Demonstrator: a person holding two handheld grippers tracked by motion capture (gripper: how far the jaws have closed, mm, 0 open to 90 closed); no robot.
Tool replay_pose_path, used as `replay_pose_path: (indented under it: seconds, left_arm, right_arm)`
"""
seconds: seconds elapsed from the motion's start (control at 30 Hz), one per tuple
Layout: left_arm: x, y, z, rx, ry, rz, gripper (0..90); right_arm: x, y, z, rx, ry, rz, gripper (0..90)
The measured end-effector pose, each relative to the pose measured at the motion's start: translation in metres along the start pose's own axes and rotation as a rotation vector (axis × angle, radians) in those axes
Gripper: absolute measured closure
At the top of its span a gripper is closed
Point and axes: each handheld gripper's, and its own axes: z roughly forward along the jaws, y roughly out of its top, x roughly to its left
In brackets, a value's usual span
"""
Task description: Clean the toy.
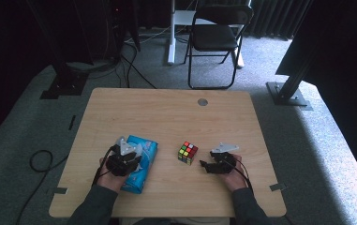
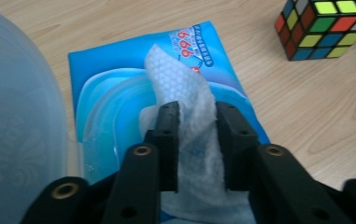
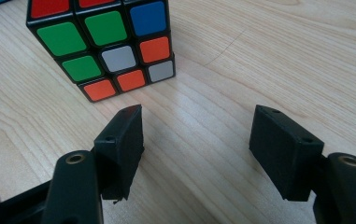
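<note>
A blue pack of wet wipes lies flat on the table's front left. Its clear lid stands open at the left of the left gripper view. A white wipe sticks up out of the pack, and my left gripper is shut on it. In the high view that gripper sits over the pack. A scrambled puzzle cube rests on the table's middle front. My right gripper is open, low over the bare wood just short of the cube; from above it lies right of the cube.
The wooden table has a round grommet near its far edge. Beyond it stand a black folding chair and dark frame posts with cables on the carpet. The cube lies right of the pack.
</note>
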Motion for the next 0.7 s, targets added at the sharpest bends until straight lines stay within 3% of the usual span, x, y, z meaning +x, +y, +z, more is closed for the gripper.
replay_pose_path:
  seconds: [0.23,0.37,0.4,0.7]
  left_arm:
    - [0.001,0.001,-0.003,-0.018,-0.017,-0.022,76.4]
    - [0.005,0.003,-0.007,-0.035,0.026,-0.021,77.6]
    - [0.005,0.003,-0.008,-0.036,0.027,-0.017,83.9]
    - [0.008,0.007,-0.017,-0.087,0.006,-0.033,88.9]
  right_arm:
    - [0.001,0.000,0.000,0.000,-0.002,-0.008,34.0]
    - [0.001,0.000,0.000,0.000,-0.001,-0.008,34.0]
    - [0.001,-0.001,0.001,-0.002,-0.002,-0.010,33.1]
    - [0.004,-0.001,0.002,-0.009,-0.012,-0.037,31.7]
